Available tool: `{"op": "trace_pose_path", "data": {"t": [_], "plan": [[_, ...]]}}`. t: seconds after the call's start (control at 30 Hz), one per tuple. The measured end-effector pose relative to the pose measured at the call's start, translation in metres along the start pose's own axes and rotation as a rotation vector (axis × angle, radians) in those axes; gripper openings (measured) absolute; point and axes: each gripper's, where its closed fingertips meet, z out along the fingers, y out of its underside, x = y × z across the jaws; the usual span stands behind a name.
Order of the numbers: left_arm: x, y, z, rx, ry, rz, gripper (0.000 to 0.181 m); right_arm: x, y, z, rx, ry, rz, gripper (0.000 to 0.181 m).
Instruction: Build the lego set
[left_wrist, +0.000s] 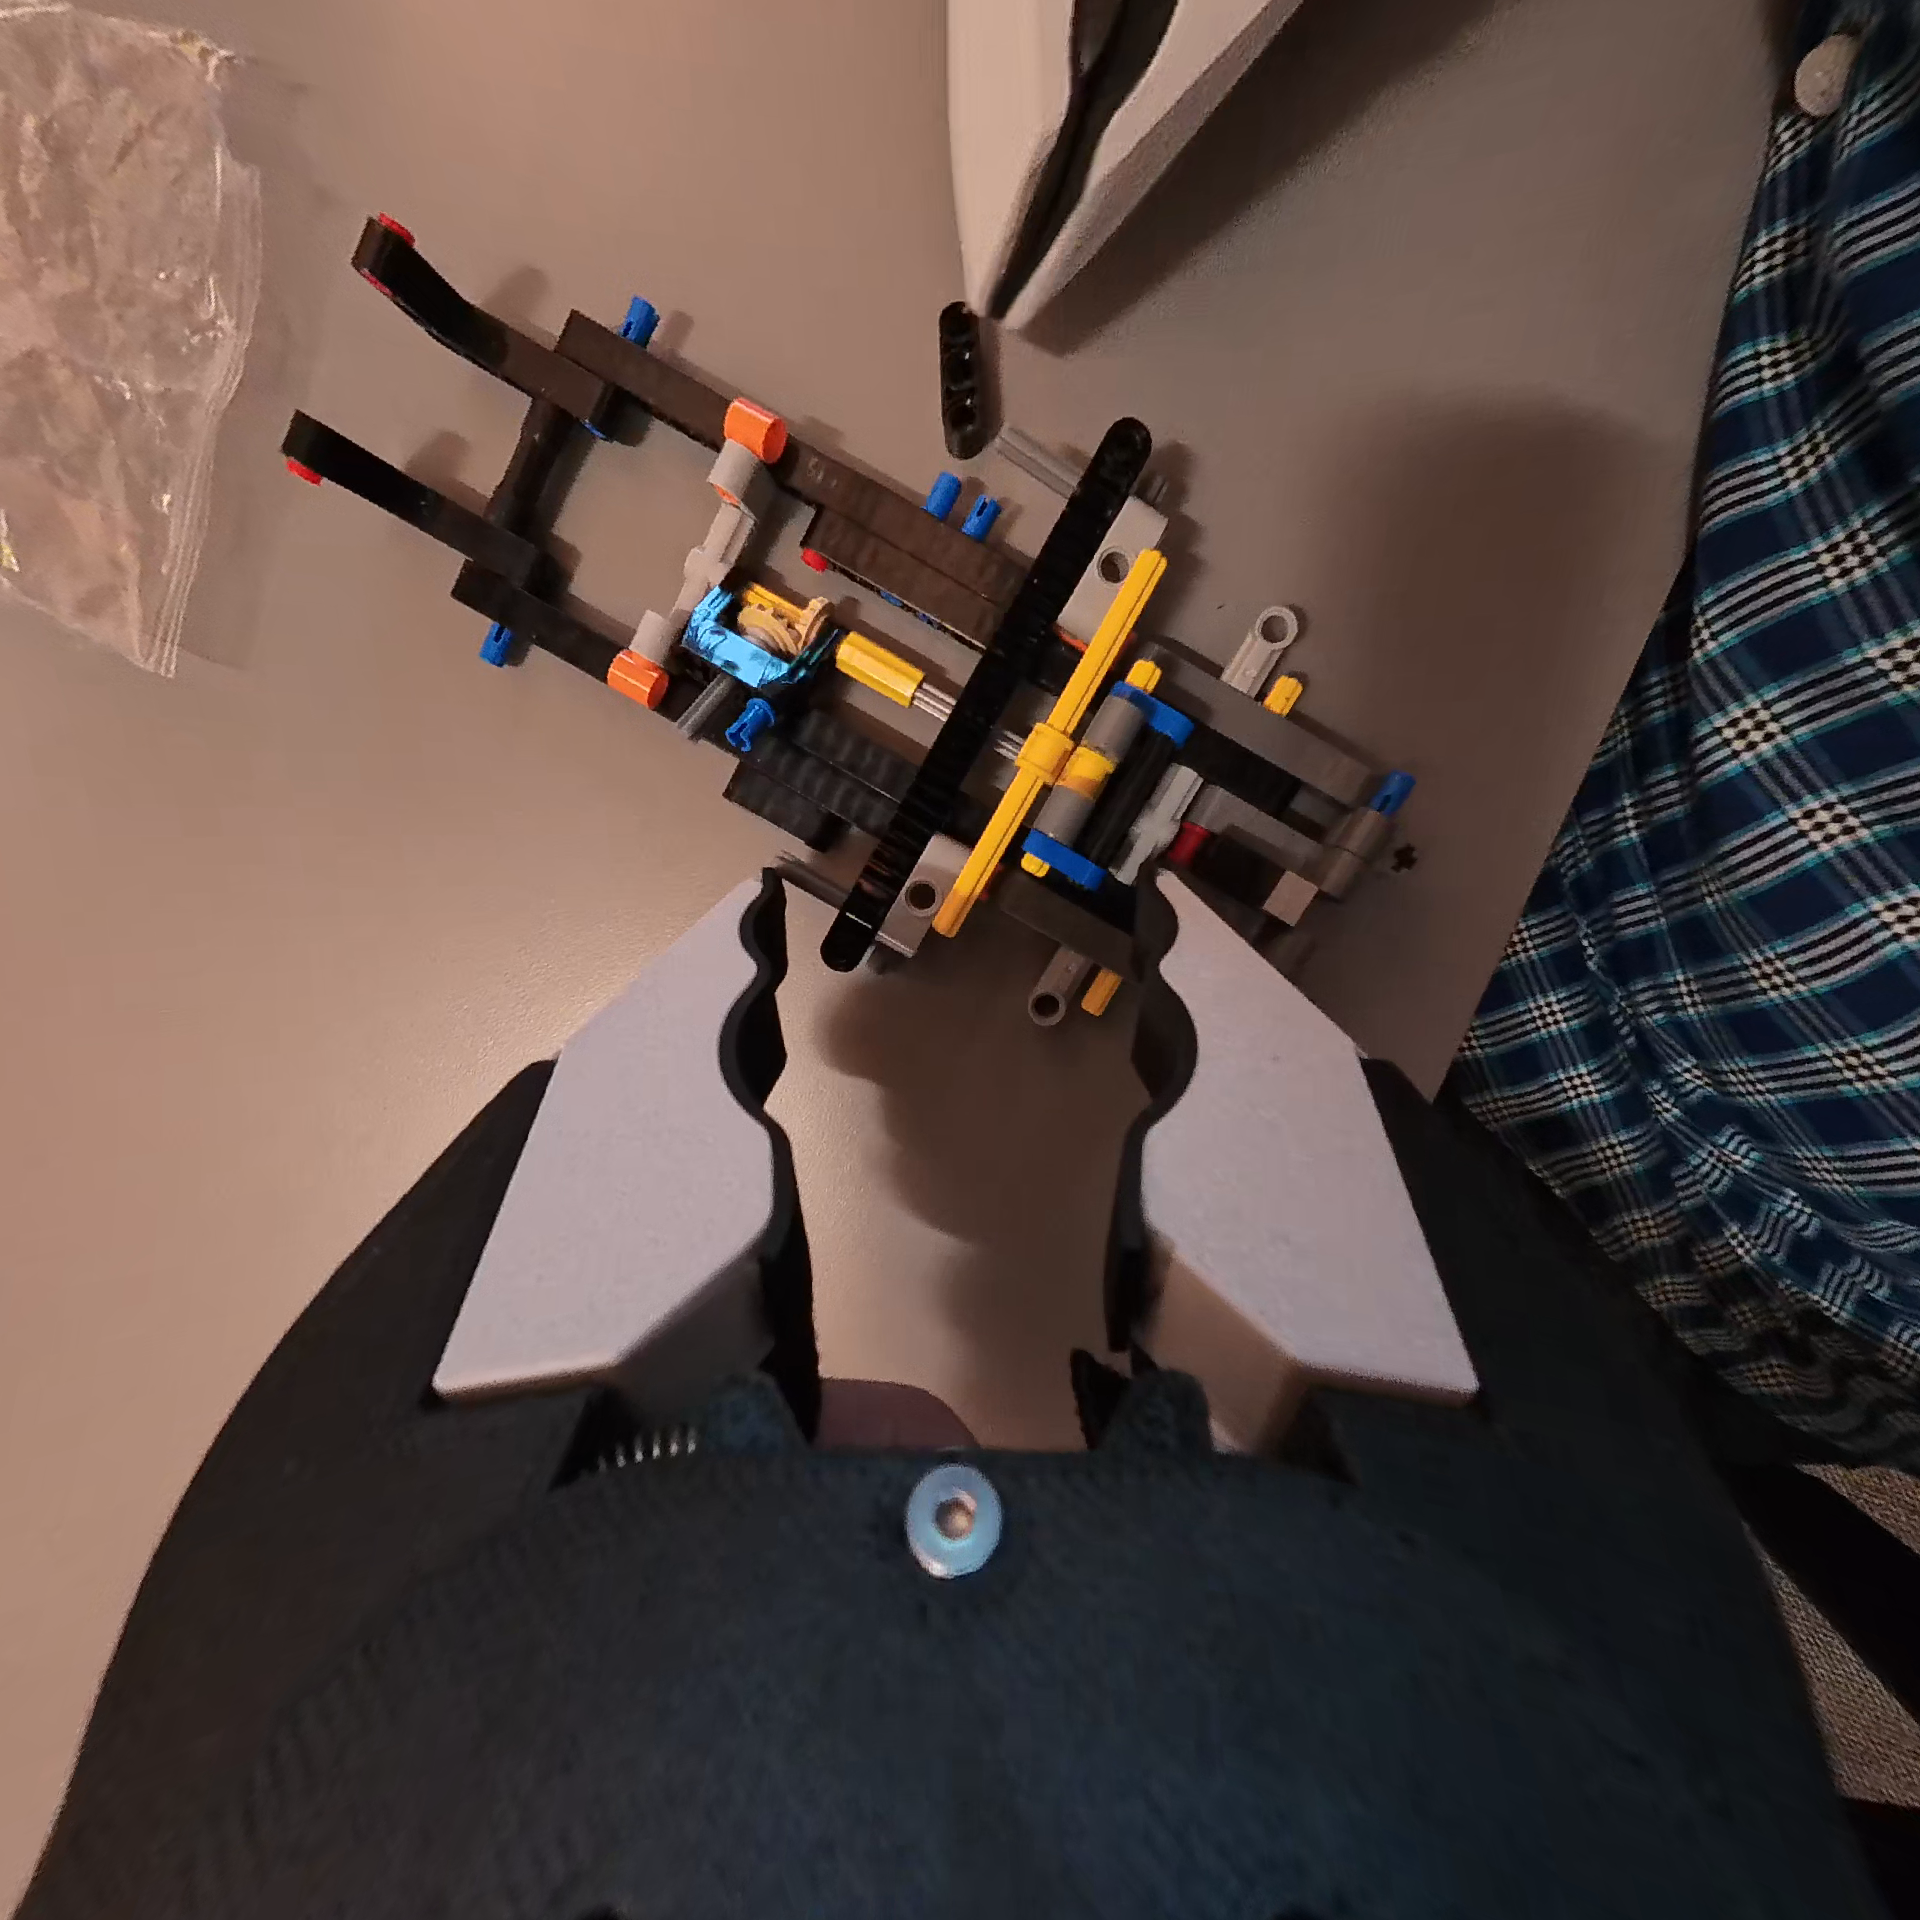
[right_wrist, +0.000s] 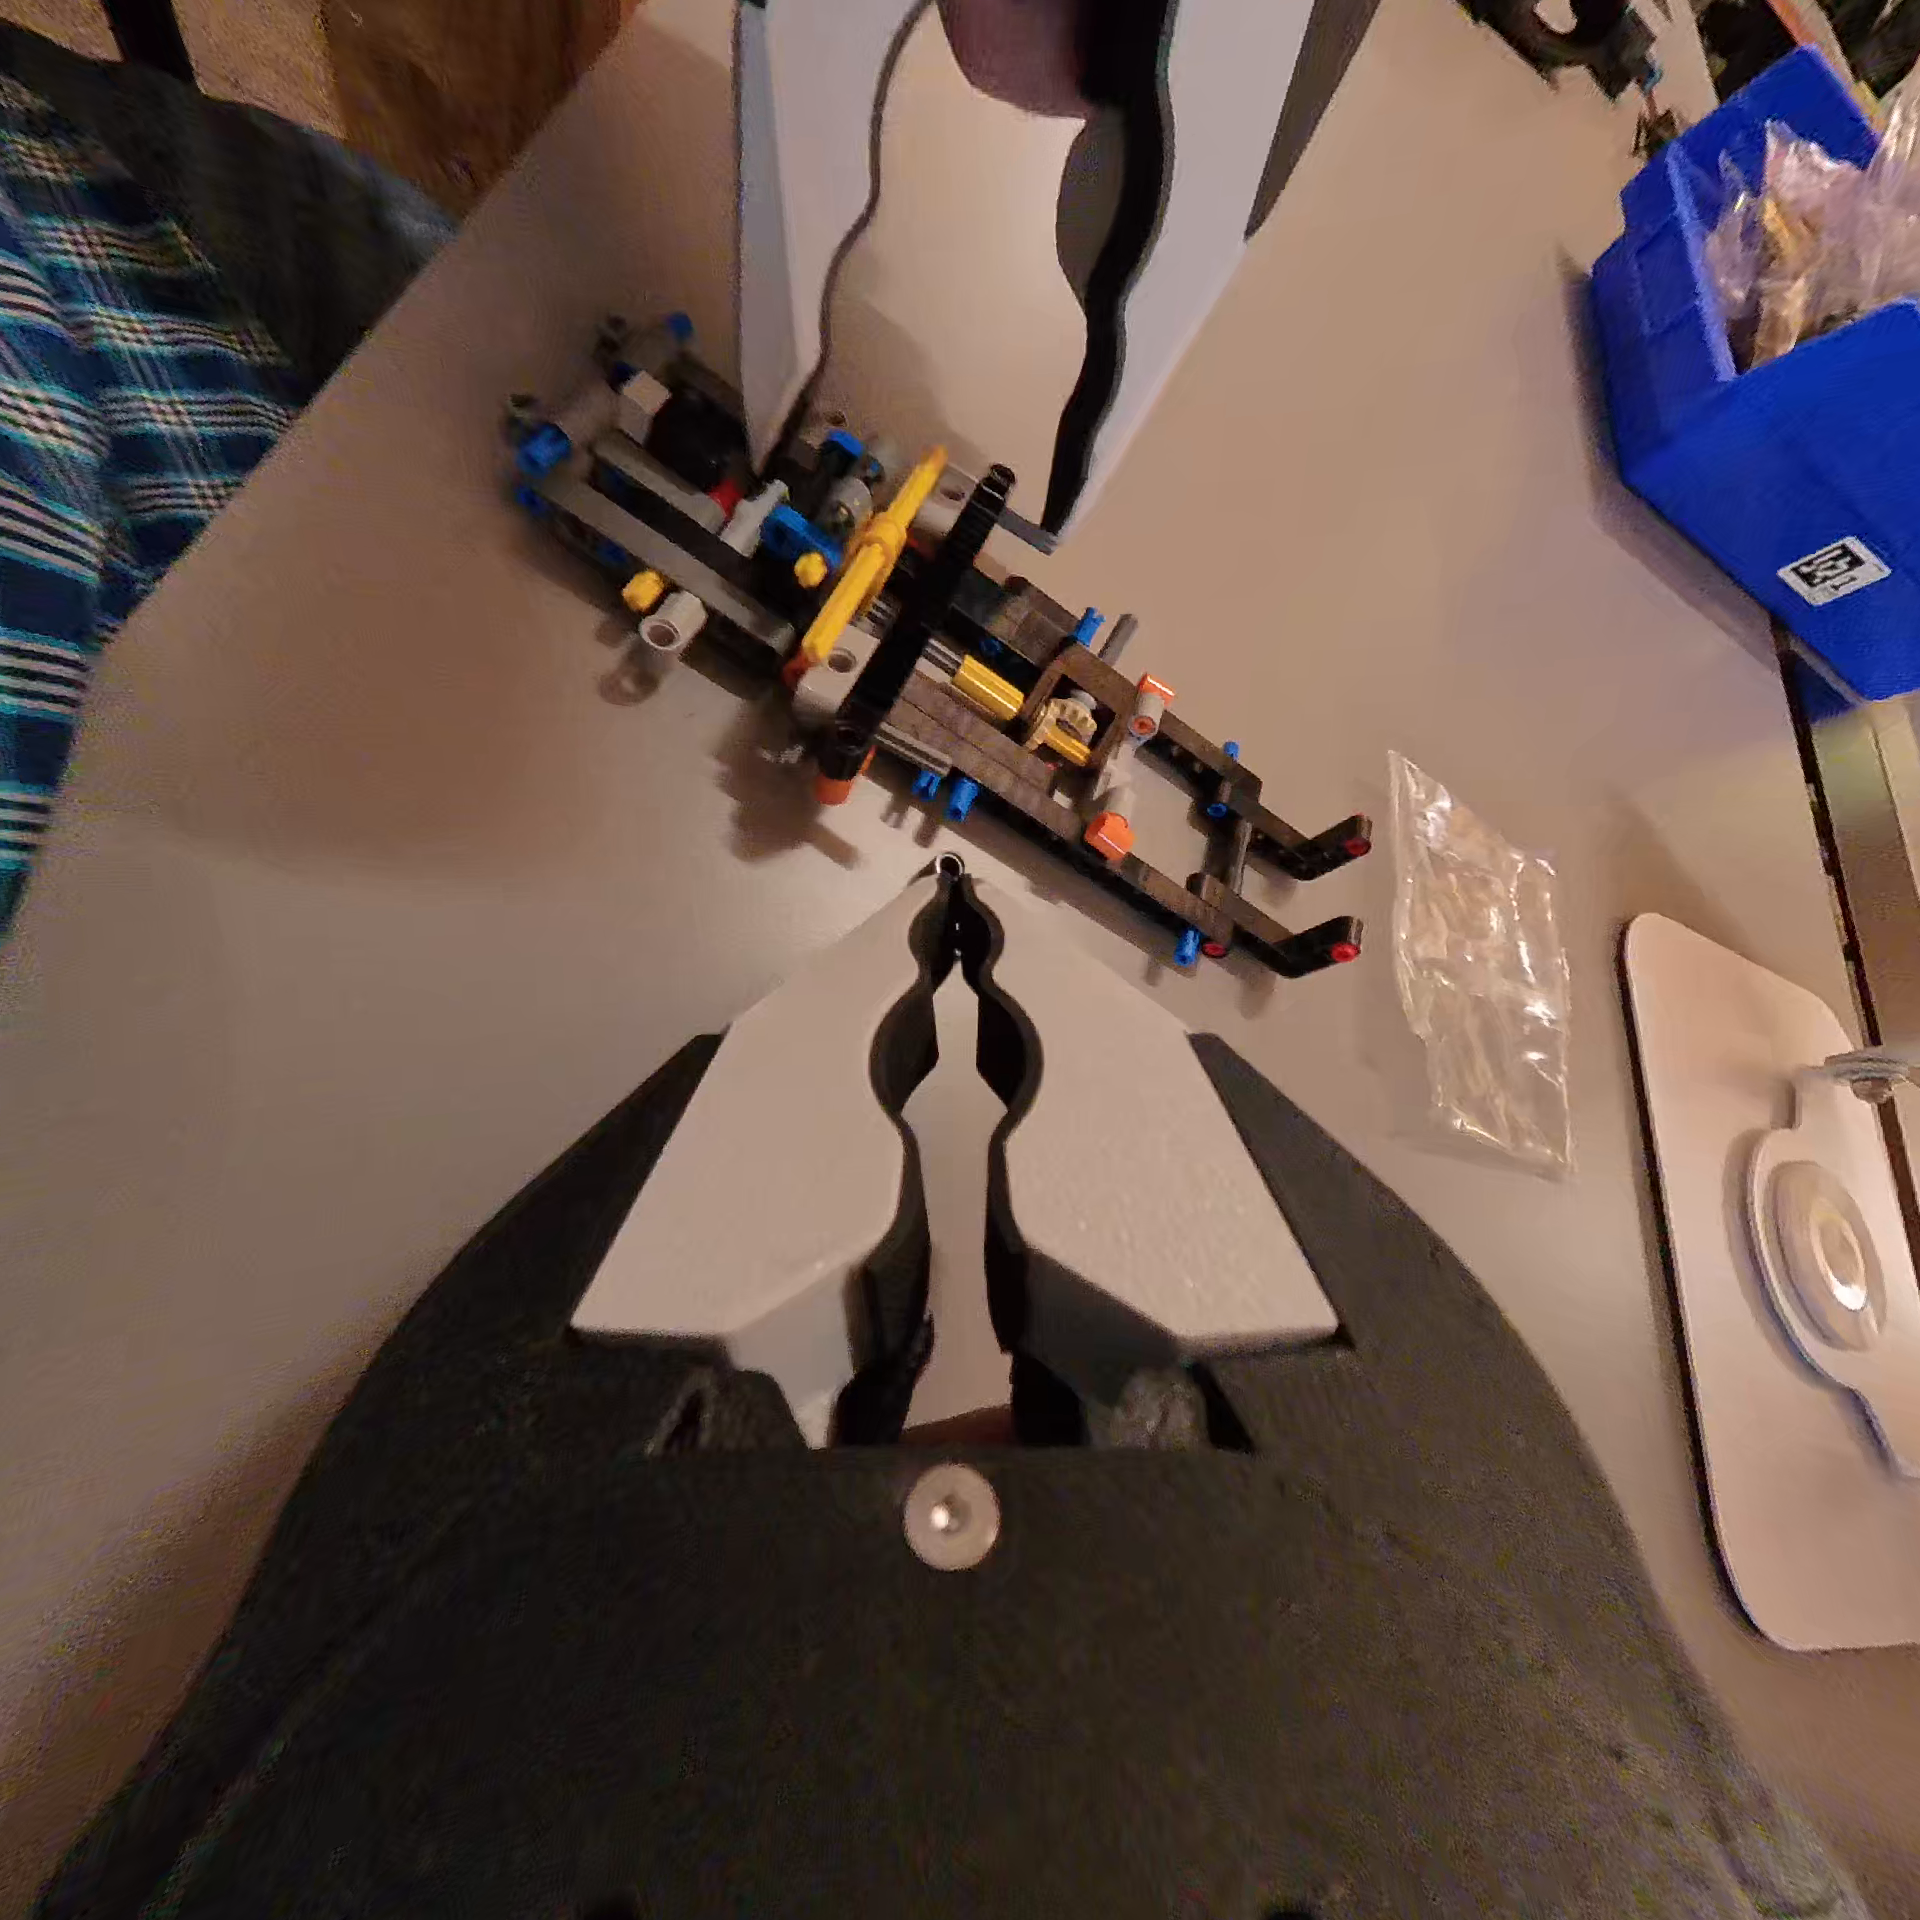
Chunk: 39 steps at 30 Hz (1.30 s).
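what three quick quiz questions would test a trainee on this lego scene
1. True or false: the right tongs are empty.
2. What does the blue bin hold? A) clear bags B) wheels C) nothing
3. What colour are the pins at the tips of the model's two forked arms?

Key:
1. False: they pinch a short black beam.
2. A.
3. Red.
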Motion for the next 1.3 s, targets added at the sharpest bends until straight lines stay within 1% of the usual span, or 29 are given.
{"op": "trace_pose_path", "data": {"t": [0.03, 0.33, 0.5, 0.63, 0.73, 0.8, 0.87, 0.93, 1.03, 1.2, 1.3], "plan": [[0.000, 0.000, 0.000, -0.001, 0.001, 0.001, 0.064, 0.002, 0.001, 0.001, 0.001, 0.008, 0.004, 0.000], [0.000, 0.000, 0.000, 0.007, 0.006, -0.005, 0.064, -0.002, 0.007, 0.006, -0.021, -0.008, 0.018, 0.000], [0.001, 0.000, 0.001, 0.007, 0.008, -0.003, 0.064, -0.008, 0.006, 0.005, -0.025, -0.058, 0.045, 0.000], [0.001, 0.001, 0.000, 0.007, 0.007, -0.004, 0.064, -0.015, 0.009, 0.006, -0.053, -0.080, 0.022, 0.000], [0.002, 0.001, 0.000, 0.008, 0.005, -0.005, 0.064, -0.019, 0.005, 0.001, -0.020, -0.110, 0.045, 0.000], [0.002, 0.002, 0.000, 0.005, -0.001, -0.009, 0.066, -0.011, 0.001, -0.003, 0.009, -0.089, 0.072, 0.000], [0.003, 0.003, -0.002, 0.003, -0.004, -0.027, 0.072, -0.002, 0.004, -0.004, -0.007, -0.080, 0.071, 0.007], [0.003, 0.003, -0.005, 0.002, -0.012, -0.049, 0.075, 0.003, 0.008, -0.002, -0.022, -0.109, 0.078, 0.019], [0.008, 0.001, -0.008, 0.027, -0.011, -0.096, 0.078, 0.008, 0.010, 0.001, -0.029, -0.146, 0.052, 0.027], [0.010, -0.002, -0.005, 0.044, -0.027, -0.149, 0.083, 0.000, 0.013, 0.011, -0.052, -0.251, 0.025, 0.013], [0.011, -0.004, -0.003, 0.051, -0.012, -0.141, 0.081, -0.002, 0.011, 0.013, -0.049, -0.275, 0.028, 0.006]]}}
